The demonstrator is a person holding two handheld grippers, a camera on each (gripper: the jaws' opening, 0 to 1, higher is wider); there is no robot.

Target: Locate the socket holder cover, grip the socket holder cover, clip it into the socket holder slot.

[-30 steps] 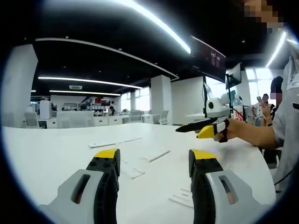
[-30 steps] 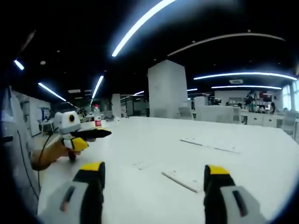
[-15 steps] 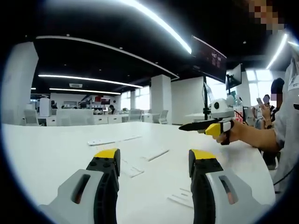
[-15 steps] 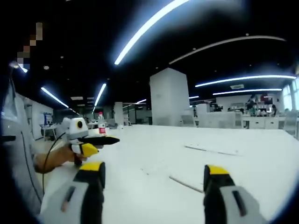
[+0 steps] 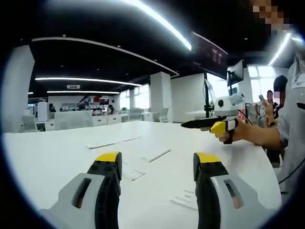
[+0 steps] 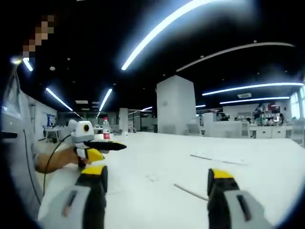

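Socket holder cover [image 5: 156,154] likely one of white strips lying flat on desk [image 5: 57,157], ahead of left tongs [image 5: 156,164]. Both left and right tongs [image 6: 156,177] gaped, empty, hovering. Step: locating. Next: descend, pinch strip.

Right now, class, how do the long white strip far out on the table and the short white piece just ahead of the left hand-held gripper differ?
In the left gripper view, the long strip is thin, stretched out and lies farther off; the short piece is stubby and close to the left hand-held gripper. The strip runs across the view, the piece angles away. Both are white, flat on the white table, and ungripped.
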